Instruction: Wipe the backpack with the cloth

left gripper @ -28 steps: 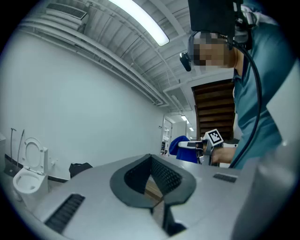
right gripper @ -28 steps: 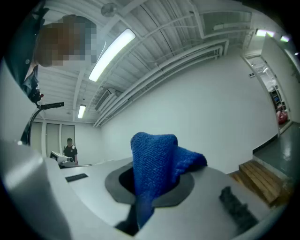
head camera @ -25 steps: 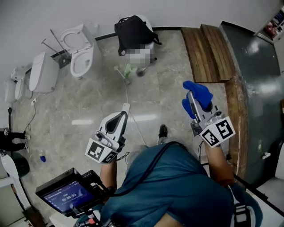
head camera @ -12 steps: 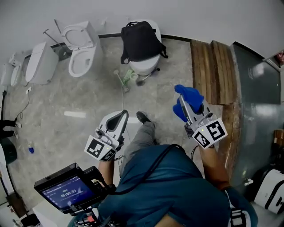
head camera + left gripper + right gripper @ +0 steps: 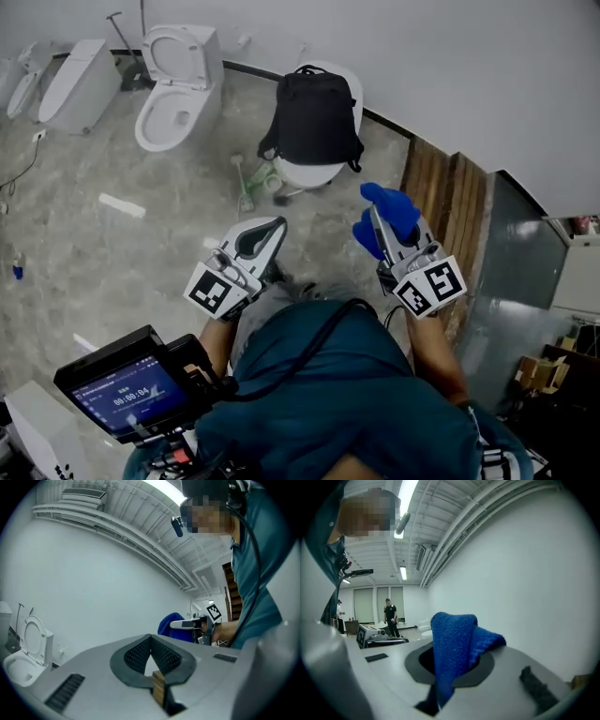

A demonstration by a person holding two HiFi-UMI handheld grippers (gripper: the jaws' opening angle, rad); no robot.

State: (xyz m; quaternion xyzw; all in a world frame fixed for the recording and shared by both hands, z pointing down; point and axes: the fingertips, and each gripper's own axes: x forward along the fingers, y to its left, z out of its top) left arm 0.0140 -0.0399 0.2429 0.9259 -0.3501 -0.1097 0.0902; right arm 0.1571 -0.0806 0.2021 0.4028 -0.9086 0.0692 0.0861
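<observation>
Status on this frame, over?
Left tool shut, empty. Right tool shut on blue cloth. Backpack upright on white fixture ahead, not yet touched. Small clutter at its base.

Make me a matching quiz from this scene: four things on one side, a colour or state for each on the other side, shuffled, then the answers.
1 backpack
2 cloth
3 left claw
4 open toilet

A shut, nothing in it
B white
C black
D blue

Pairs: 1-C, 2-D, 3-A, 4-B
</observation>
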